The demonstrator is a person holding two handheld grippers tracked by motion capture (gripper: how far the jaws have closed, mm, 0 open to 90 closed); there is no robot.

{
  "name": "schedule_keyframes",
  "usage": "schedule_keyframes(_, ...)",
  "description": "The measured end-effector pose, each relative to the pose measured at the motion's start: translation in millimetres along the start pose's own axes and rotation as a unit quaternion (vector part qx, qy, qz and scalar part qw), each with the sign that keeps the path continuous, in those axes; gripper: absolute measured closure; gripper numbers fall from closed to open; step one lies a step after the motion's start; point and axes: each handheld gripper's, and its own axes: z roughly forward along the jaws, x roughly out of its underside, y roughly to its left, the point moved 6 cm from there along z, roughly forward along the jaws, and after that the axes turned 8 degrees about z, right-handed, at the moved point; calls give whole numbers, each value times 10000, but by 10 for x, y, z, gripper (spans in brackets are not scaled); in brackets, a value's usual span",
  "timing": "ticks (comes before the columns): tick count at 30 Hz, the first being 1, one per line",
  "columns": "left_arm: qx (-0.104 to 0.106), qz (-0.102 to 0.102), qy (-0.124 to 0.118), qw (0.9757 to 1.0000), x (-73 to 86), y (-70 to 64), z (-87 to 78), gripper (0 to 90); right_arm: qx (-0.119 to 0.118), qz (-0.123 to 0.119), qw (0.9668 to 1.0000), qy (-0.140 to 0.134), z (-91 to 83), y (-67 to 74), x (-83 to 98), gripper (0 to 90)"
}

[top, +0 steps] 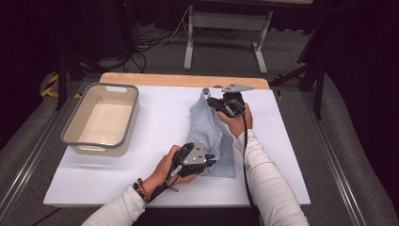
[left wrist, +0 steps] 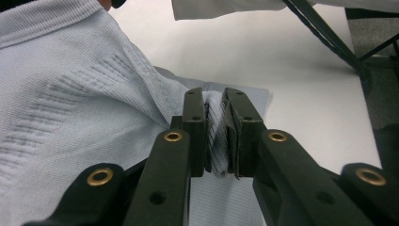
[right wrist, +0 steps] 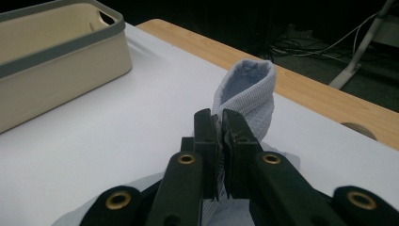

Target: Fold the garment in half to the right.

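Both my tongs, left gripper (left wrist: 216, 136) and right gripper (right wrist: 220, 146), clamped shirt (top: 211, 136) right of bin (top: 75, 123); best kept cloth taut, hands level.

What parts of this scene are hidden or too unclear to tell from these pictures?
- Garment, high view: its type is unclear, since it lies bunched and both grippers cover parts.
- Cloth pinched by the right gripper, right gripper view: the jaws hide it.
- Basket, right gripper view: cut off by the left edge.

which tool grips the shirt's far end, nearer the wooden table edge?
The right tool, pinching the pale blue knit shirt at its far end; the left tool grips the near end.
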Motion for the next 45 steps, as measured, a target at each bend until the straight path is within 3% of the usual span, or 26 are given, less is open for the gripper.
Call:
schedule_keyframes(18, 139, -216, 167, 9995, -17, -7, 391, 809, 403, 69, 9990, 200, 34, -249, 237, 821)
schedule_keyframes(23, 119, -245, 80, 9996, -47, -13, 409, 701, 460, 47, 9985, 277, 31, -257, 296, 732)
schedule_keyframes(27, 148, -289, -141, 9994, -97, -16, 318, 589, 550, -26, 9981, 270, -20, -247, 337, 596)
schedule_keyframes(29, 176, -287, -219, 9992, -109, -14, 283, 578, 552, -19, 9981, 259, -43, -245, 349, 602)
schedule_keyframes(30, 154, -306, -316, 9989, -127, -7, 232, 578, 530, -12, 9984, 202, -73, -239, 358, 594)
schedule_keyframes(33, 162, -333, -541, 9978, -167, 12, 61, 467, 438, 25, 9990, 59, -191, -205, 389, 545)
schedule_keyframes(34, 88, -379, -717, 9967, -174, 23, -61, 429, 380, -11, 9993, 13, -282, -164, 417, 537)
schedule_keyframes(36, 30, -363, -715, 9968, -165, 31, -132, 383, 338, -39, 9994, -3, -319, -145, 430, 530)
schedule_keyframes(40, -122, -241, -638, 9976, -59, 17, -362, 272, 182, -142, 9997, -48, -580, -35, 565, 483)
schedule_keyframes(42, -161, -182, -510, 9984, 36, -11, -425, 247, 137, -110, 9998, -39, -625, -15, 607, 477)
schedule_keyframes(44, -228, -32, -154, 9996, 225, -96, -454, 216, 72, -74, 9999, 16, -723, 26, 767, 465)
schedule_keyframes(45, -228, -32, -154, 9996, 225, -96, -454, 212, 54, -68, 9999, 85, -739, 33, 828, 464)
